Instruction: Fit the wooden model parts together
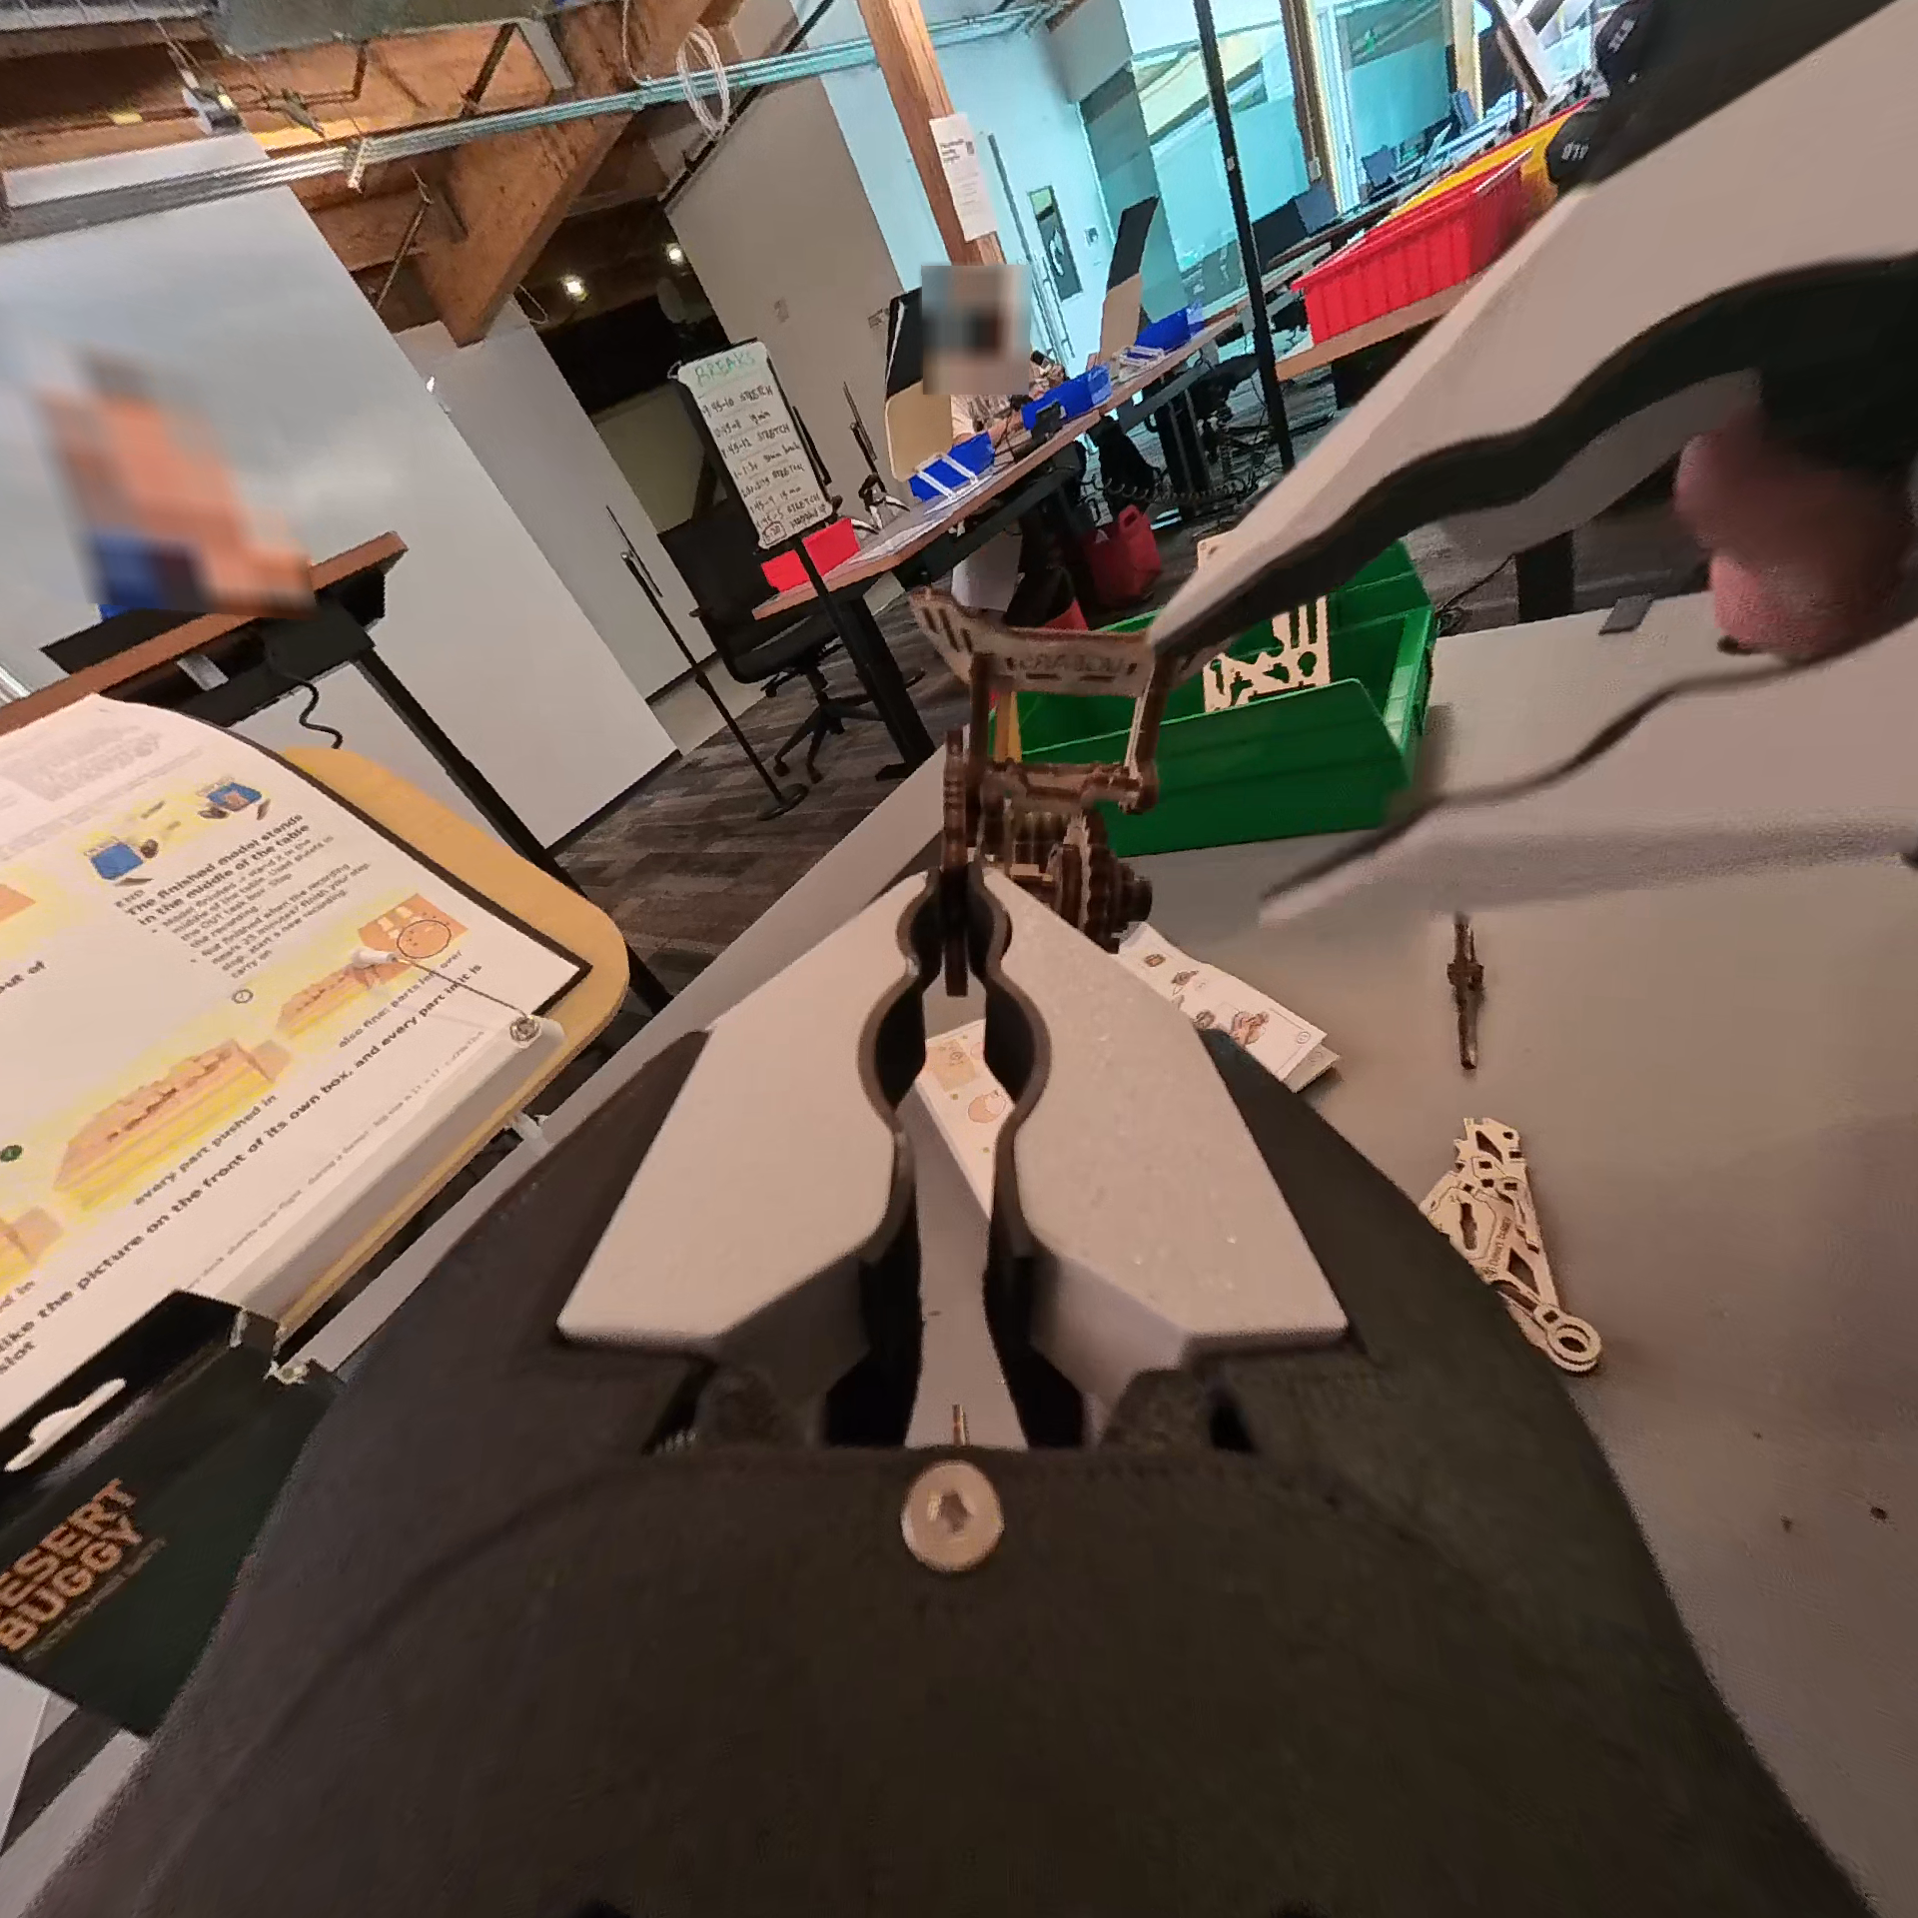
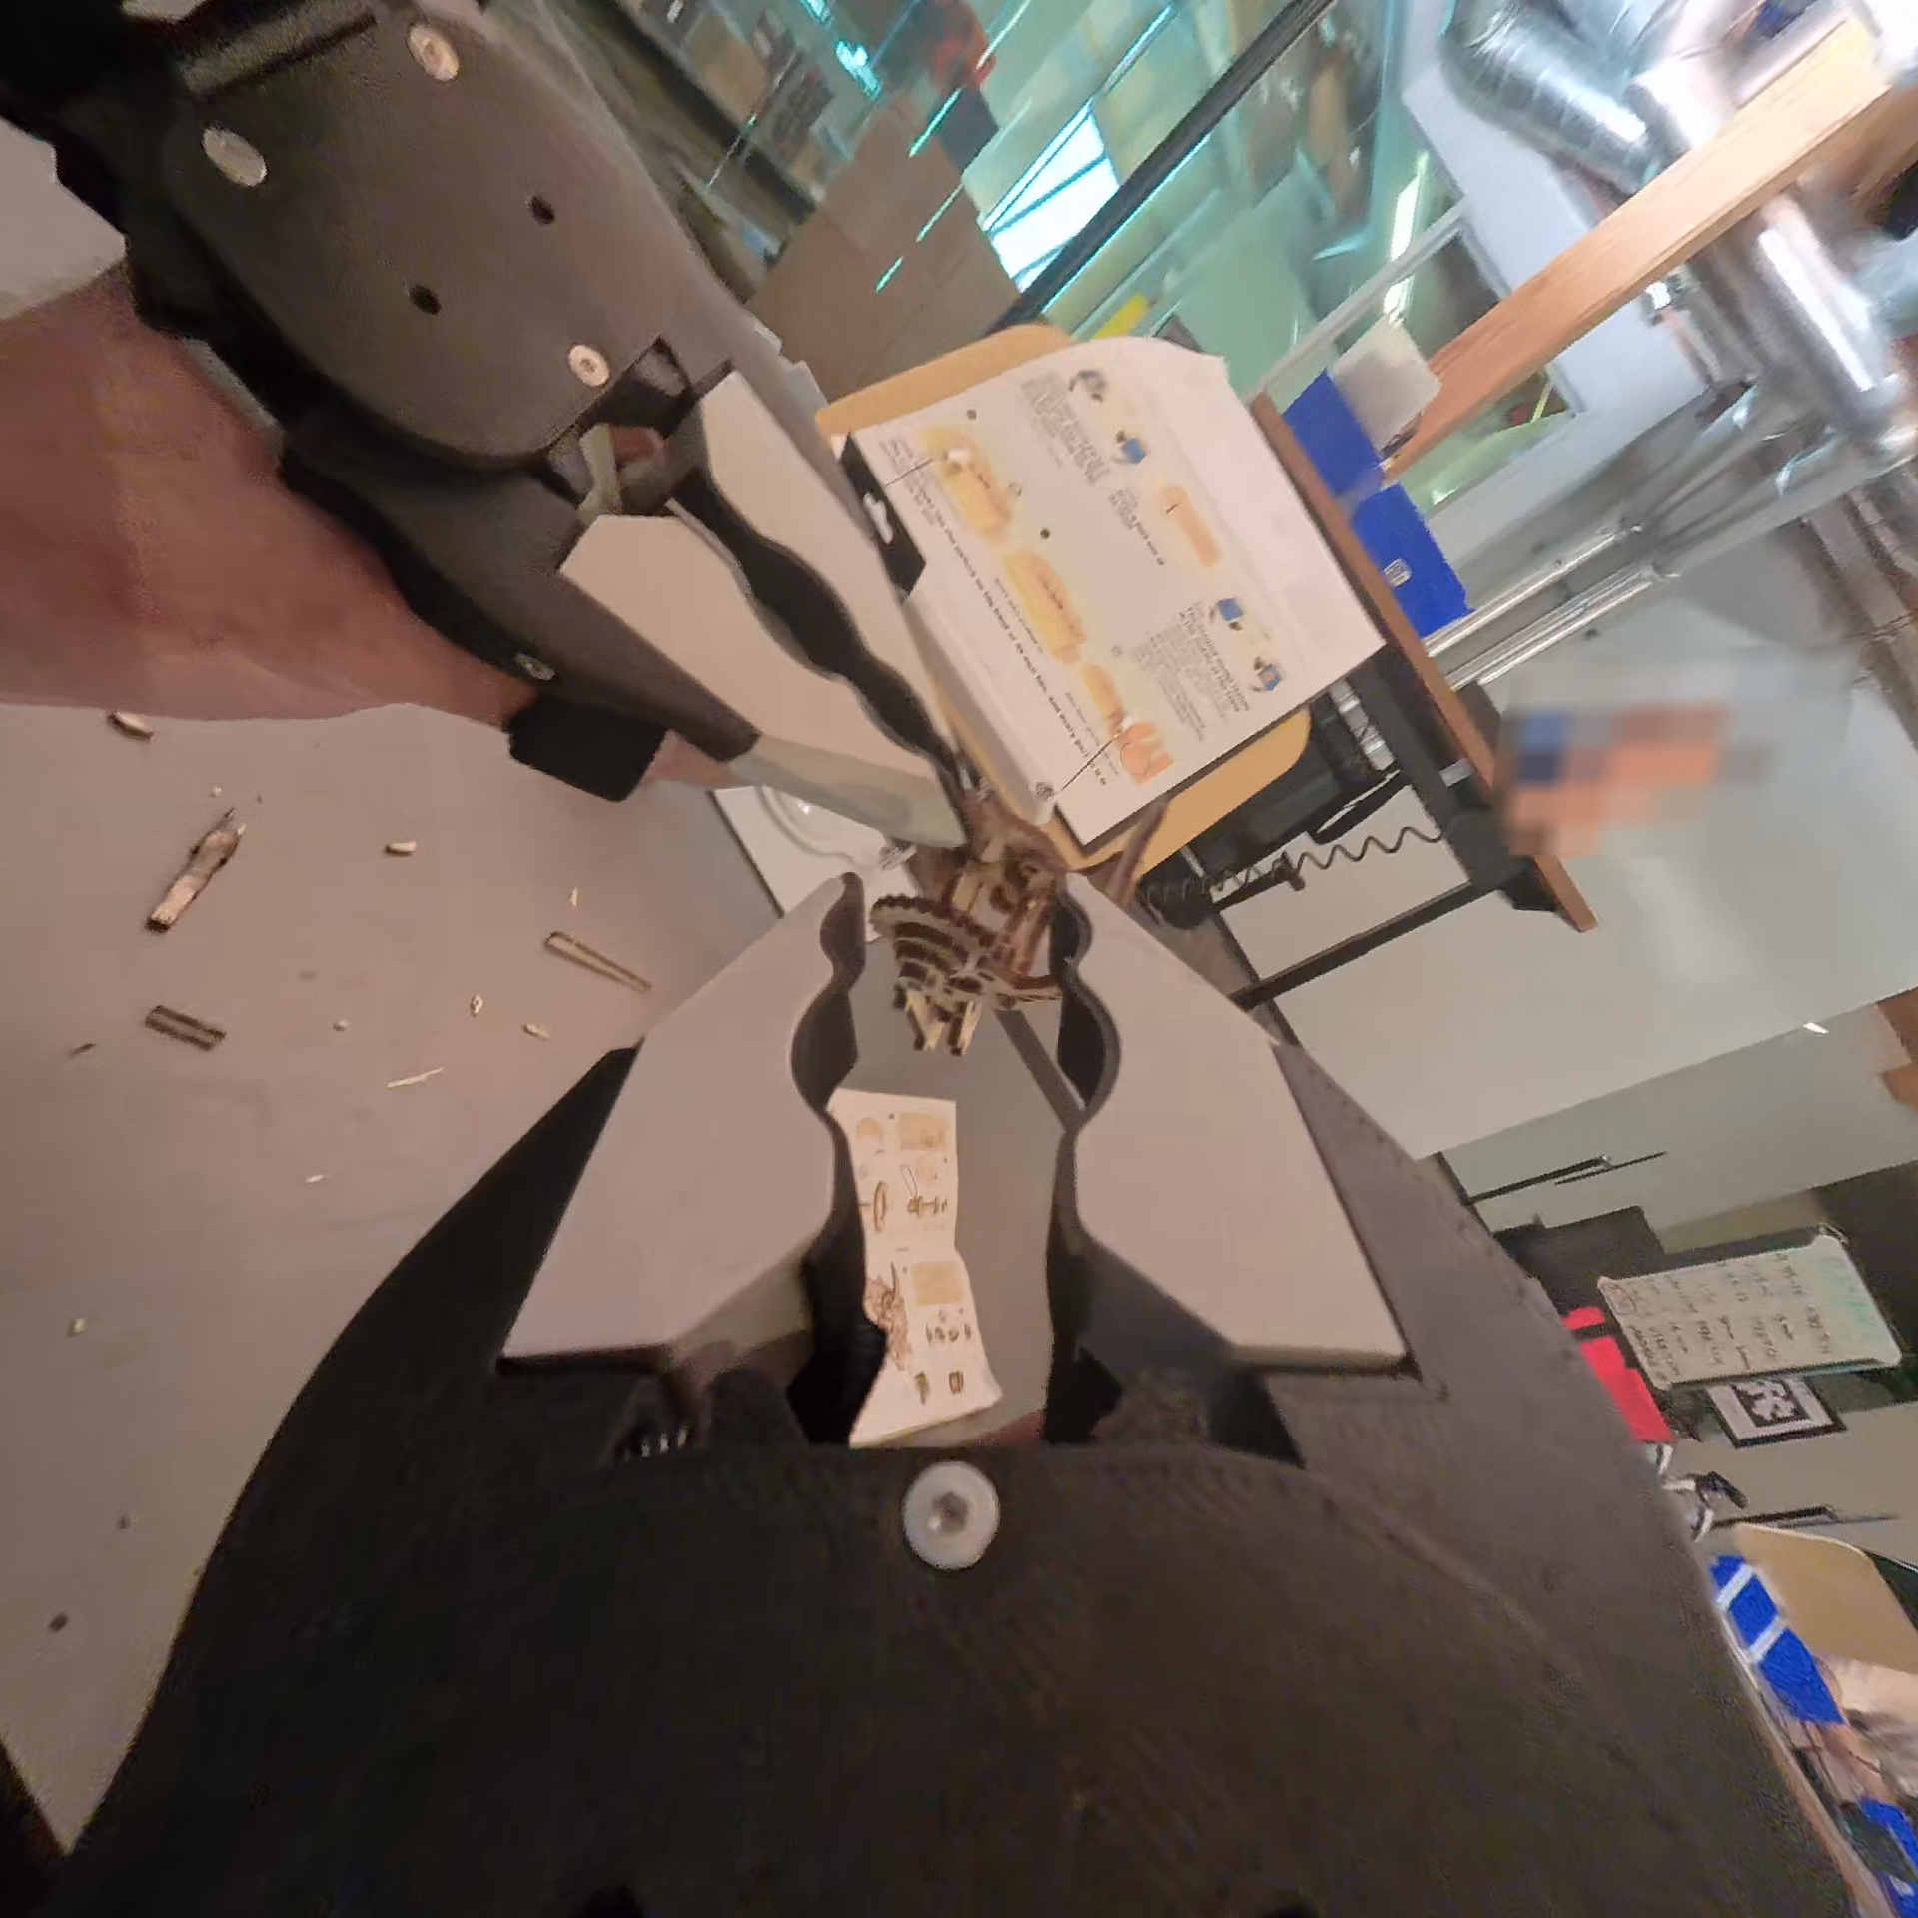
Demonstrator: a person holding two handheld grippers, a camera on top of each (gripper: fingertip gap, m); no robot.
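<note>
A partly built wooden model (image 1: 1048, 830) with gears and a pale top frame is held up above the grey table (image 1: 1713, 1194). My left gripper (image 1: 955, 893) is shut on a thin dark plate at the model's near end. My right gripper (image 1: 1214, 778) reaches in from the upper right with its jaws apart. Its upper finger touches the top frame and its lower finger stands clear of the gears. In the right wrist view the model (image 2: 970, 955) sits between the spread tips of my right gripper (image 2: 955, 913). My left gripper (image 2: 960, 789) pinches it from the upper left.
A pale flat wooden part (image 1: 1505, 1245) and a thin dark pin (image 1: 1463, 996) lie on the table to the right. A folded leaflet (image 2: 913, 1245) lies under the grippers. A green bin (image 1: 1245, 768) stands behind, an instruction sheet on a stand (image 1: 208, 986) and a black box (image 1: 104, 1557) at left. Wood scraps (image 2: 197, 872) are scattered about. The left gripper's tips are roughly 5 centimeters from the right gripper's.
</note>
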